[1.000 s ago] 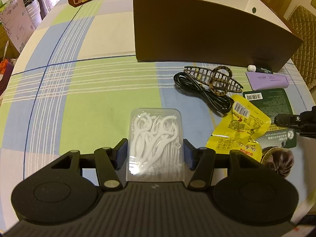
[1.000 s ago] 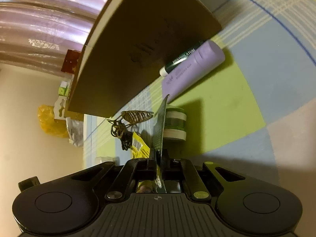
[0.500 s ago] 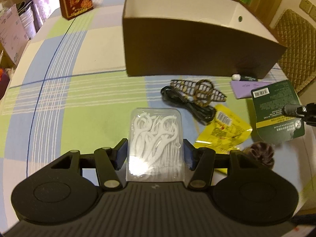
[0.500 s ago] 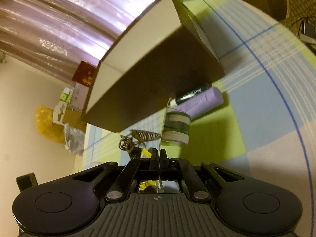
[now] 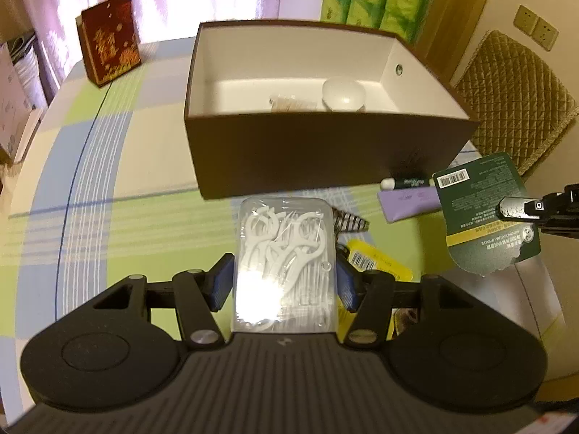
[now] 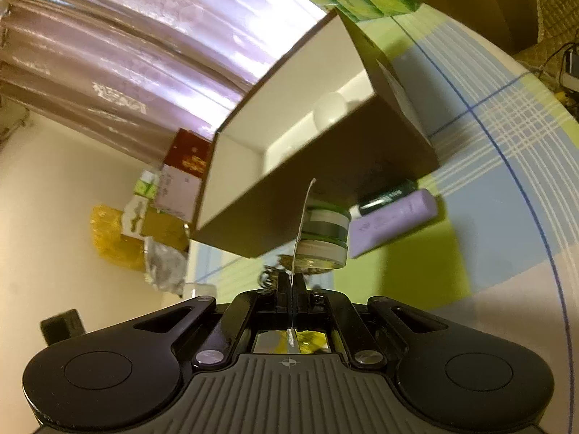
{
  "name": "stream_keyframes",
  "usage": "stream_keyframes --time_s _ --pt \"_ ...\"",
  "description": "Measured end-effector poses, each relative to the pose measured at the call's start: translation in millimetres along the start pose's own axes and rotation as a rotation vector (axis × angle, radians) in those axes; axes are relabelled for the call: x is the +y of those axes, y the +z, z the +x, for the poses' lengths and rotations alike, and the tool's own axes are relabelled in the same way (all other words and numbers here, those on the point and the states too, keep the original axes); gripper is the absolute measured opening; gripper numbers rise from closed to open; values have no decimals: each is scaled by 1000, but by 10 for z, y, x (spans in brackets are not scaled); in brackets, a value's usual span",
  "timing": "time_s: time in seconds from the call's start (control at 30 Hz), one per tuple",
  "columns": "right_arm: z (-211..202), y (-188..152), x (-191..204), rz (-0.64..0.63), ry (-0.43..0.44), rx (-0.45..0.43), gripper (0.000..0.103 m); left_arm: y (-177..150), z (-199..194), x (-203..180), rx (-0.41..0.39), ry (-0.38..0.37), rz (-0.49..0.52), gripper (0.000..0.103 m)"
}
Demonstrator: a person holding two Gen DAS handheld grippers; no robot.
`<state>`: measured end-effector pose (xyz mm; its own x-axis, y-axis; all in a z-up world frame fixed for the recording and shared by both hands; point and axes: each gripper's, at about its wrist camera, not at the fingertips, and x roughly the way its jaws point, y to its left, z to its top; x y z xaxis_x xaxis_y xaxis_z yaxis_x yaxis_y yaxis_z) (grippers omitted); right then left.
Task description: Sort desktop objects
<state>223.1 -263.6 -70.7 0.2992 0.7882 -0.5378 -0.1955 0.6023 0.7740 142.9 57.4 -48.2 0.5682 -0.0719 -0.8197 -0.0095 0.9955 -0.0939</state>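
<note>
The left gripper (image 5: 284,282) clamps the floss-pick case (image 5: 284,249), raised to clear the brown box (image 5: 325,155) wall. The right gripper (image 6: 291,289) pinches the green packet (image 5: 481,213) by its edge.

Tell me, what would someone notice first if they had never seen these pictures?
Probably the clear box of white floss picks, held up between the left gripper's blue pads in the middle of the left wrist view. Behind it on the checked tablecloth stands a big brown box with a white inside. On the right, the right gripper pinches a dark green packet above the table.
</note>
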Motion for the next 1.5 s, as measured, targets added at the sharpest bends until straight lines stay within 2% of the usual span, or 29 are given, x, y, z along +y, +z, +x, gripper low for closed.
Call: stream_keyframes --time_s 0.2,0.47,0.73,0.97,1.1,1.5 --pt "-69 196 113 -19 33 -19 0 176 -58 -26 -28 -6 21 53" --pt "-90 554 276 -91 37 -65 0 471 -64 -42 -69 -2 52 53" --pt "54 928 455 -160 18 -92 0 887 8 -34 -101 12 80 53" --pt "325 1242 465 -198 -46 -84 0 1255 176 6 -111 22 93 53" --pt "496 1391 434 -218 -96 -66 0 1404 343 23 -88 30 101 53" --pt "952 1539 409 -347 -243 42 0 1576 842 54 5 59 119 53"
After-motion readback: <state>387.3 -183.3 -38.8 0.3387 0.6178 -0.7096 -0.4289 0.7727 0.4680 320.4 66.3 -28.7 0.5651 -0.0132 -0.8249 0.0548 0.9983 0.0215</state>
